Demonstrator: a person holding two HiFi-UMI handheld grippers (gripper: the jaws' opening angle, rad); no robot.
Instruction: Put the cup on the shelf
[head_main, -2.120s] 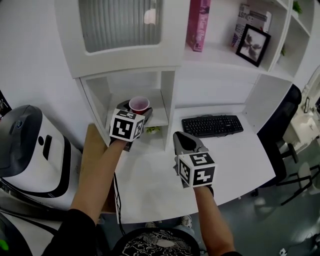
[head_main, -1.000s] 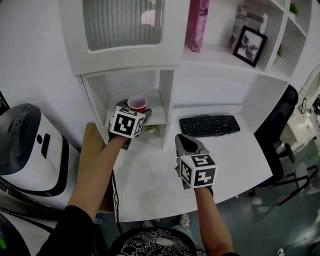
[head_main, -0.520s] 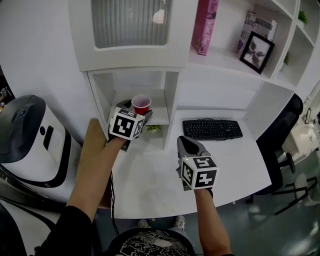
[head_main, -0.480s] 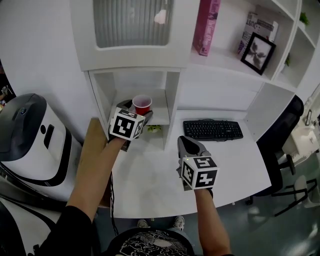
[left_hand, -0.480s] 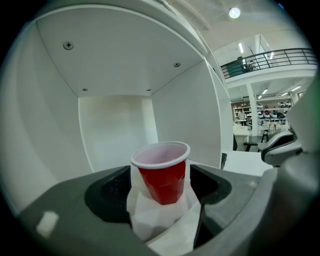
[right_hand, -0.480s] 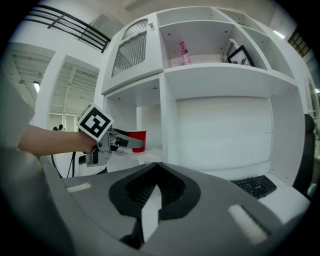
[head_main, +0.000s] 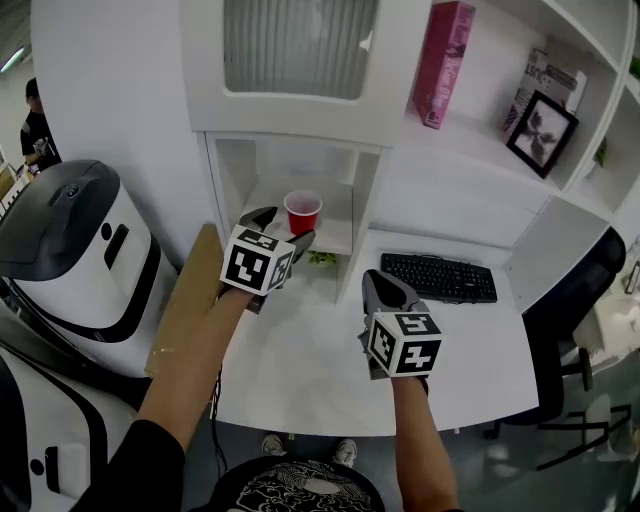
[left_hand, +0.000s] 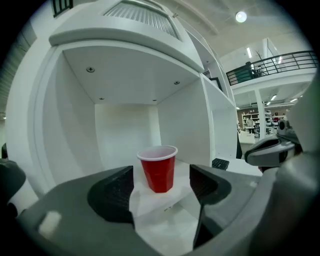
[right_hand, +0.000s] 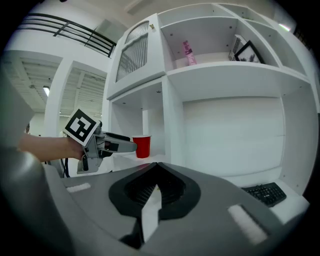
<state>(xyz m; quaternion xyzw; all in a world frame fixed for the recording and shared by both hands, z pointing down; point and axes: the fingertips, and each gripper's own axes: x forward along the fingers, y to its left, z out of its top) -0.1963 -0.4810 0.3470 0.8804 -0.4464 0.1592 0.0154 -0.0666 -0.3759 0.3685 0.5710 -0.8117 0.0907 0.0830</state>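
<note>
A red plastic cup (head_main: 303, 212) stands upright on the white shelf (head_main: 340, 228) inside the open cubby. In the left gripper view the cup (left_hand: 159, 168) sits just beyond the two fingertips, touching neither. My left gripper (head_main: 283, 226) is open and level with the shelf's front edge; it (left_hand: 160, 189) holds nothing. My right gripper (head_main: 383, 290) hovers over the desk to the right, shut and empty. The right gripper view shows its jaws (right_hand: 157, 167) closed, with the cup (right_hand: 142, 146) and the left gripper (right_hand: 107, 145) off to the left.
A black keyboard (head_main: 438, 277) lies on the white desk (head_main: 300, 370). A large white and grey machine (head_main: 80, 260) and a cardboard sheet (head_main: 185, 300) stand at the left. A pink box (head_main: 443, 62) and a picture frame (head_main: 541, 132) sit on the upper shelf. A person (head_main: 35, 125) stands far left.
The left gripper has let go of the cup and drawn back a little, leaving it standing on the shelf. The head camera has shifted. The right gripper has stayed put.
</note>
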